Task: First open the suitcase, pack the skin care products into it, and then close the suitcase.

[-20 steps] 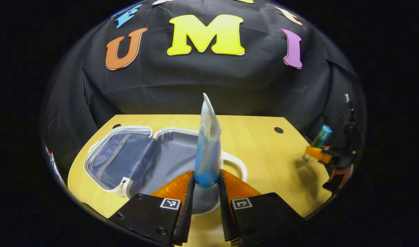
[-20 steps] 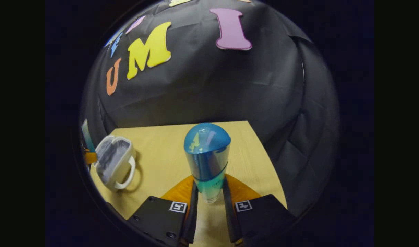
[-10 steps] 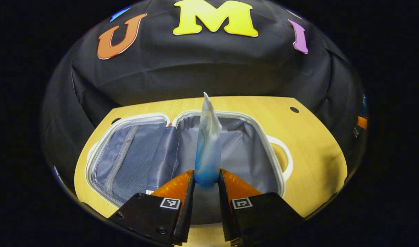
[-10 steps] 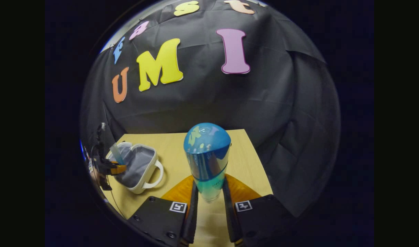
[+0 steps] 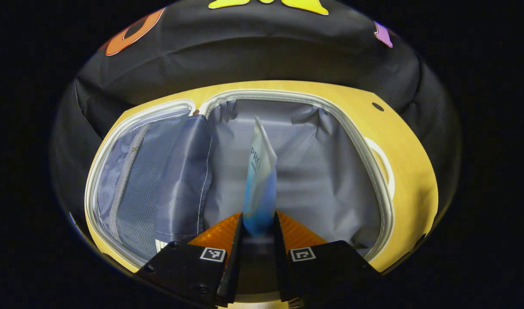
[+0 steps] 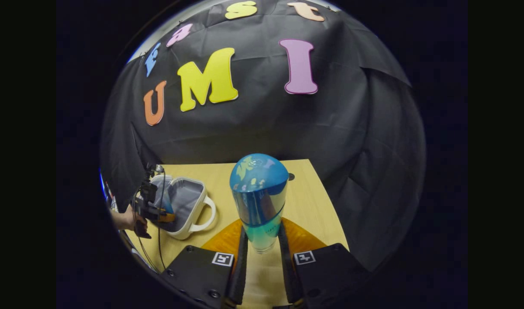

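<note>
1. Currently the left gripper [image 5: 257, 234] has its jaws closed narrowly on the blue lower end of a tube [image 5: 260, 184], which stands up from between them with its flat crimped end uppermost.
2. Directly beyond and beneath those jaws lies the open suitcase [image 5: 365, 150], both halves spread flat on the tabletop [image 5: 412, 180]; the tube hangs over the grey-lined half ahead of the jaws.
3. Left of the jaws sits the other half, with a mesh pocket [image 5: 137, 180] and a zip line running along it.
4. To the right of the jaws, the suitcase's white handle [image 5: 384, 161] lies on the tabletop.
5. Meanwhile, the right gripper [image 6: 262, 253] has its jaws pressed on the lower part of a blue bottle [image 6: 259, 197], held upright between them with its domed cap towards the camera.
6. Far to the left of the right jaws, the suitcase [image 6: 182, 208] rests open on the tabletop [image 6: 317, 206], and the left gripper [image 6: 161, 214], held by a hand [image 6: 127, 219], reaches into it.
</note>
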{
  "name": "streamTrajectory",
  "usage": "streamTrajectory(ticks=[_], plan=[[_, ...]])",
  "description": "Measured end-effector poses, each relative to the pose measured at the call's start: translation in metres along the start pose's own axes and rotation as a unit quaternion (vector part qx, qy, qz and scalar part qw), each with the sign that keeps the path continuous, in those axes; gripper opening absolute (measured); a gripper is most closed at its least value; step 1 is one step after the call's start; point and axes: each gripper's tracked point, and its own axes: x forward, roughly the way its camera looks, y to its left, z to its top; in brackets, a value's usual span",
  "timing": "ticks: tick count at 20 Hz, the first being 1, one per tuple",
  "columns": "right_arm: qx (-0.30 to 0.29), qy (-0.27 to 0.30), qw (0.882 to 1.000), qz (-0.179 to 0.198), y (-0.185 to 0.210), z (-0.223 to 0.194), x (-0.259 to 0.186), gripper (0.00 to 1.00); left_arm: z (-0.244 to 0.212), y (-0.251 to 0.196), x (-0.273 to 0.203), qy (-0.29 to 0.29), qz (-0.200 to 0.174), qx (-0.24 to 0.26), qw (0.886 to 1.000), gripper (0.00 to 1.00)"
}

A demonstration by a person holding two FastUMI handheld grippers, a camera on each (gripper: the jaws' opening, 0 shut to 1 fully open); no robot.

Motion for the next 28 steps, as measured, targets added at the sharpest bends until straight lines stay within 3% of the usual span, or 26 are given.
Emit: streamTrajectory(ticks=[5, 8, 9, 10, 11, 12, 13, 18, 21, 23, 24, 25, 27, 28], plan=[[-0.011, 0.004, 1.0, 0.016, 0.016, 0.0, 0.005, 0.34, 0.013, 0.0, 0.01, 0.007, 0.03, 0.049, 0.998, 0.4], [-0.025, 0.0, 0.999, 0.028, 0.029, 0.006, 0.006, 0.34, 0.016, -0.003, 0.014, 0.007, 0.036, 0.05, 0.998, 0.4], [-0.026, -0.001, 0.999, 0.032, 0.032, 0.006, 0.005, 0.34, 0.017, -0.004, 0.015, 0.007, 0.037, 0.049, 0.998, 0.48], [-0.027, 0.0, 0.999, 0.036, 0.036, 0.007, 0.005, 0.34, 0.018, -0.004, 0.015, 0.008, 0.038, 0.049, 0.998, 0.48], [-0.029, 0.0, 0.999, 0.04, 0.04, 0.007, 0.006, 0.34, 0.018, -0.004, 0.016, 0.009, 0.038, 0.05, 0.998, 0.41], [-0.03, 0.001, 0.999, 0.043, 0.044, 0.008, 0.006, 0.34, 0.019, -0.005, 0.015, 0.012, 0.039, 0.05, 0.998, 0.48], [-0.032, 0.001, 0.998, 0.047, 0.048, 0.007, 0.007, 0.34, 0.019, -0.005, 0.017, 0.015, 0.039, 0.051, 0.998, 0.42], [-0.045, -0.002, 0.997, 0.056, 0.062, 0.008, 0.001, 0.34, 0.022, -0.013, 0.018, 0.025, 0.027, 0.054, 0.998, 0.47], [-0.054, -0.005, 0.996, 0.065, 0.075, 0.009, 0.0, 0.34, 0.026, -0.013, 0.009, 0.01, 0.02, 0.036, 0.999, 0.54], [-0.058, -0.007, 0.995, 0.081, 0.095, 0.012, 0.007, 0.31, 0.037, -0.011, -0.015, -0.029, 0.011, 0.009, 0.999, 0.61], [-0.058, -0.008, 0.994, 0.094, 0.11, 0.015, 0.012, 0.34, 0.043, -0.01, -0.033, -0.055, 0.006, -0.008, 0.998, 0.65], [-0.06, -0.01, 0.992, 0.108, 0.128, 0.018, 0.02, 0.34, 0.048, -0.005, -0.051, -0.085, 0.006, -0.026, 0.996, 0.8], [-0.067, -0.009, 0.987, 0.143, 0.173, 0.021, 0.039, 0.34, 0.053, 0.014, -0.089, -0.132, 0.015, -0.052, 0.99, 0.9], [-0.063, -0.004, 0.985, 0.162, 0.197, 0.021, 0.052, 0.34, 0.051, 0.027, -0.107, -0.152, 0.025, -0.062, 0.986, 0.9]])
